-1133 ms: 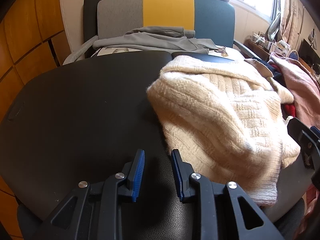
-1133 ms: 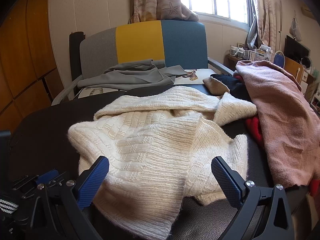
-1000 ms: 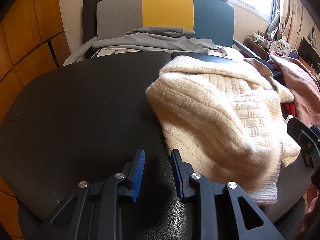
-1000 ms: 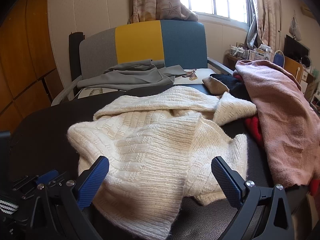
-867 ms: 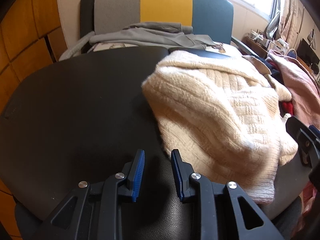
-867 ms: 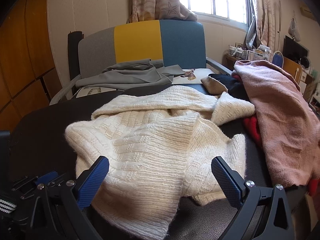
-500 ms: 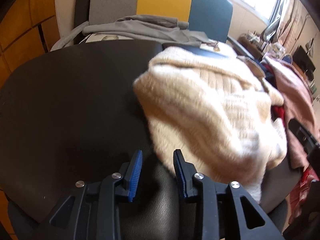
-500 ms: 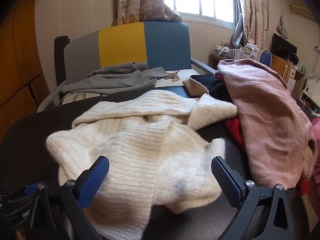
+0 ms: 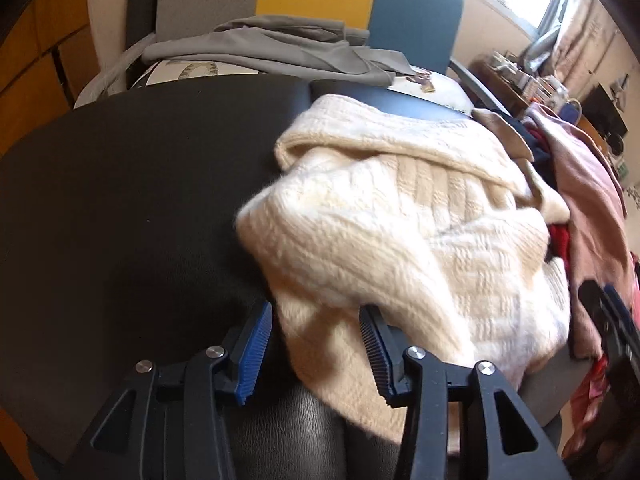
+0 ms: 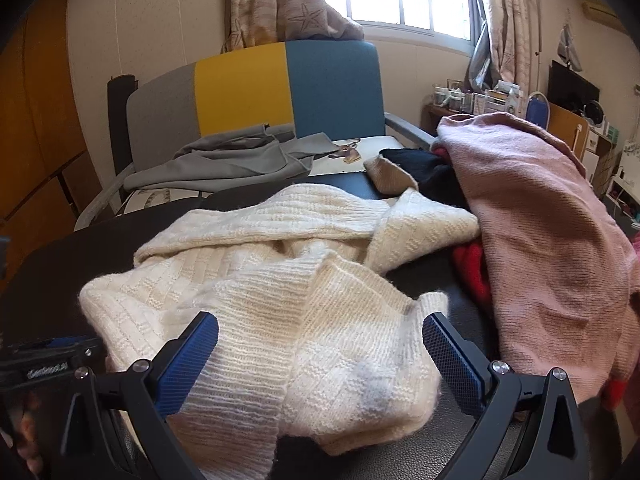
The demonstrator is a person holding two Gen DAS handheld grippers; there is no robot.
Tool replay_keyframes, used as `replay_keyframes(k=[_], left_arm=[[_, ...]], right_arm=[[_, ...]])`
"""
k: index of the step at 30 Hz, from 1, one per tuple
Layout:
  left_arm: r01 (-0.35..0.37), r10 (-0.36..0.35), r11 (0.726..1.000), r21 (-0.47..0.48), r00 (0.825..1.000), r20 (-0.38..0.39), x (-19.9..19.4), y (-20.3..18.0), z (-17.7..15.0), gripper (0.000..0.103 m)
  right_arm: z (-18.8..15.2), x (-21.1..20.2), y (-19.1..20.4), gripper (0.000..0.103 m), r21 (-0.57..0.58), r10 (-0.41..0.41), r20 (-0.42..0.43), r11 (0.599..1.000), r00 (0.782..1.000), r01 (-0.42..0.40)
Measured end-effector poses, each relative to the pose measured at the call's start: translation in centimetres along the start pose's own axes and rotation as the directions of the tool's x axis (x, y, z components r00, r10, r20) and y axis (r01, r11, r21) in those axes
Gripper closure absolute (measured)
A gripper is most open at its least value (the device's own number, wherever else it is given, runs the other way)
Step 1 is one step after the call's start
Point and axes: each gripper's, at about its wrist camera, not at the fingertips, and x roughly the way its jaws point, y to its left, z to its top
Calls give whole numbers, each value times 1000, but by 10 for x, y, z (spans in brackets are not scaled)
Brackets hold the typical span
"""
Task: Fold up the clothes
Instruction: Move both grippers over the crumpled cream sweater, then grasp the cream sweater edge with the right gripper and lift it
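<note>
Left wrist view: the left gripper (image 9: pixel 316 350) has just been opening; its jaws now stand apart, with the near left edge of the cream sweater (image 9: pixel 400 240) between them and the pads not yet pressing. The sweater lies crumpled on the black surface (image 9: pixel 120 200), towards its right side, beside the pink garment (image 10: pixel 540 220). The right gripper (image 10: pixel 320 356) hangs spread wide over the sweater's near edge. Seat each gripper on a single layer of hem before clamping, then draw the edges apart to flatten
</note>
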Motion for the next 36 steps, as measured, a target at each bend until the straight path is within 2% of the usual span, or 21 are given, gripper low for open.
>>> replay_keyframes(k=[6,11,15,20,24,28,34,36], left_arm=[[-85,73,990,115,992,107,-20,-31,0,59],[-67,50,993,93,983,176,-46,-36,-3,59],[-87,68,993,77,974,216,-53,-35,-1,59],[-114,95,991,75,971,219,-47,-34,9,59],[-167,144,979,115,972,184,-16,-35,19,58],[-212,187,961,176,972,145,15,-34,18,58],[-236,203,941,243,967,155,33,-37,8,58],[-234,199,941,244,967,160,34,-36,6,58]], right_arm=[[6,-4,3,0,-7,-14,27,1000,1000,14],[17,-18,6,0,32,-72,40,997,997,70],[21,-24,11,0,44,-49,47,998,998,47],[22,-18,20,0,7,-49,36,999,998,49],[25,2,21,0,-29,-71,-1,997,997,71],[23,33,14,0,-49,-89,-82,995,993,85],[6,68,3,0,-49,-82,-192,996,978,74],[1,78,0,4,-41,-63,-223,998,973,56]])
